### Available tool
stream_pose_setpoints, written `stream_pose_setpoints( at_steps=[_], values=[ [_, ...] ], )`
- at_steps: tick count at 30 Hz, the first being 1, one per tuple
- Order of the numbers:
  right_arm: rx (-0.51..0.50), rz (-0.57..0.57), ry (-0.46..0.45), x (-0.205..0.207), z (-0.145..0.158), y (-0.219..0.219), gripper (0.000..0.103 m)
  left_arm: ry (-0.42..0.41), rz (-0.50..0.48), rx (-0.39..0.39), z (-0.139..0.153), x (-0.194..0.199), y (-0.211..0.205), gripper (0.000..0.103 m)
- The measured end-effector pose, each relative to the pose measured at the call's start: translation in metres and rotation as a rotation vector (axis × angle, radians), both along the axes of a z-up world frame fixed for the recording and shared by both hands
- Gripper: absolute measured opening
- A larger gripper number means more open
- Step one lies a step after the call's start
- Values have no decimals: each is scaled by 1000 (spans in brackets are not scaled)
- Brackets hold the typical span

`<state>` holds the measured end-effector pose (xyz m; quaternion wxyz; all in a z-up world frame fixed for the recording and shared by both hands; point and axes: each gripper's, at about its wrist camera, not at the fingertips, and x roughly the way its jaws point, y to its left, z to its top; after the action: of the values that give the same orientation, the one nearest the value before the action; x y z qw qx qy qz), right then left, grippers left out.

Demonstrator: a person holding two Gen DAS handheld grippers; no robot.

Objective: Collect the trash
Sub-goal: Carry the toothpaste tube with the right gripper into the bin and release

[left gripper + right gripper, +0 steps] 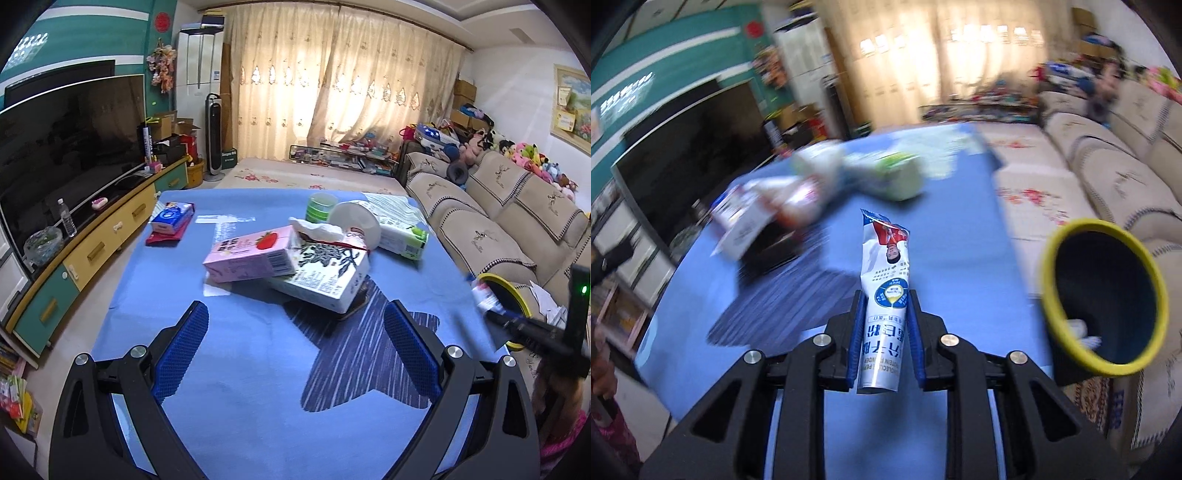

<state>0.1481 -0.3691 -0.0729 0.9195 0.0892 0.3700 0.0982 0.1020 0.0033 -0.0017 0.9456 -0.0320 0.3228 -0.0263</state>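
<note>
My right gripper (885, 299) is shut on a white and blue sachet (886, 280) that sticks out upright between its blue pads, above the blue tablecloth (960, 236). To its right stands a dark bin with a yellow rim (1049, 295), with white scraps inside. In the left wrist view my left gripper (295, 310) is open over the cloth with nothing between its fingers. Ahead of it lie a pink strawberry carton (247, 254) leaning on a white tissue box (325, 273), a white cup (356, 221) on its side, a green cup (320, 206) and a green and white pack (402, 236). The right gripper (491, 306) appears at the right edge with the sachet over the bin (517, 291).
A blue tissue pack (171, 218) on a red packet lies at the cloth's far left. A TV (66, 155) on a low cabinet (96, 254) runs along the left. A beige sofa (498, 206) with plush toys lines the right. A person's sleeve (561, 428) shows at the lower right.
</note>
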Motion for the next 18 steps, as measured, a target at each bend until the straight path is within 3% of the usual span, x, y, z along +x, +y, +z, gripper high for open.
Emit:
stream_pose_setpoints(
  at_steps=[4, 11, 18],
  values=[
    [-9, -156, -3, 7, -2, -62, 21, 18, -23, 2, -6, 9, -13, 94],
    [-42, -352, 69, 29, -31, -134, 21, 57, -46, 17, -18, 26, -33, 94],
    [-61, -428, 129, 53, -59, -166, 23, 91, -58, 22, -30, 41, -44, 94]
  ],
)
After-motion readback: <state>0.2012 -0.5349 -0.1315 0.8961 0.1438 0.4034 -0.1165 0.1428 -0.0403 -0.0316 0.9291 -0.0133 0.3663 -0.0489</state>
